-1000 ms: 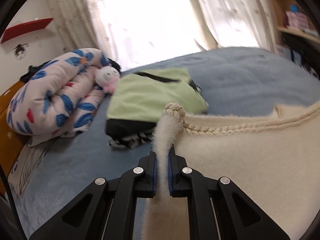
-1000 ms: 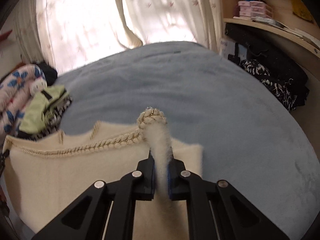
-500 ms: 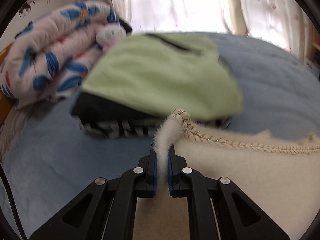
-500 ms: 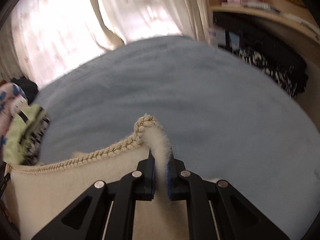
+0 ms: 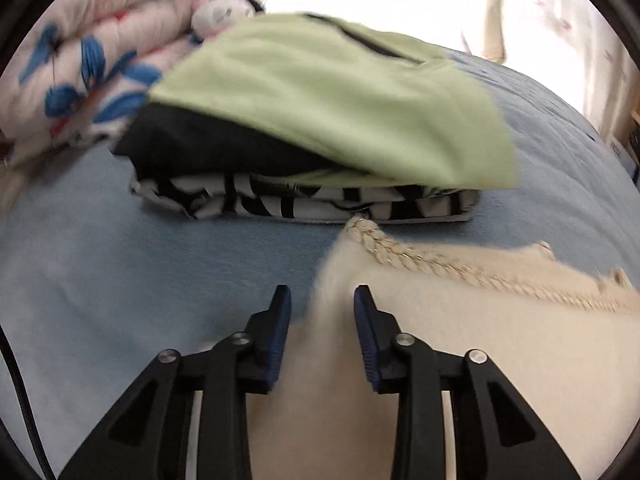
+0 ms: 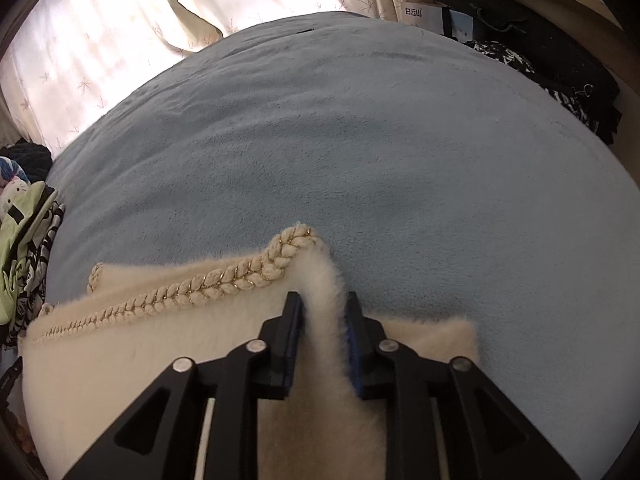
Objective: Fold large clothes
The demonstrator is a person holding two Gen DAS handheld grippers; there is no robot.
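Cream garment (image 6: 132, 360) lies flat on the bed (image 6: 360, 140), braided hem twd the far edge, left corner just short of the clothes stack (image 5: 320, 128). L gripper (image 5: 322, 300) and R gripper (image 6: 322, 300) have just been opening; jaws apart, fleece ridge loose btwn them. Looks soft, fluffy, light, floppy; best gripped at trim corners.

A home bedroom: a bed (image 6: 360, 128) under a blue plush cover, a rolled floral quilt (image 5: 92, 52), a stack of folded clothes (image 5: 320, 120), and sunlit curtains (image 6: 100, 40) beyond.
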